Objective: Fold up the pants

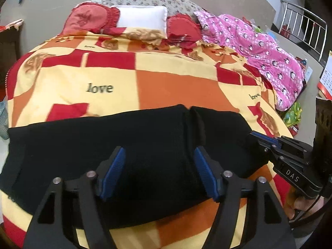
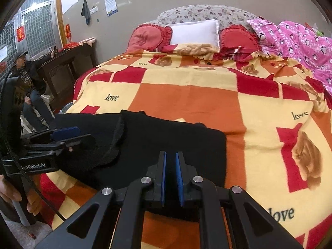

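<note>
On a bed's checked blanket [image 1: 176,70], black pants [image 1: 145,137] lie near the front edge, seemingly folded at least once, left tool [image 1: 159,172] spread wide above them, right tool [image 2: 170,178] nearly closed and empty, with final folds judged outstanding.

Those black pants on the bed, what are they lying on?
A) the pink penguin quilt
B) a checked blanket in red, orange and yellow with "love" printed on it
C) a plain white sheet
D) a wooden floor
B: the black pants lie flat on the checked blanket printed with "love"; the pink quilt sits off to the side.
</note>
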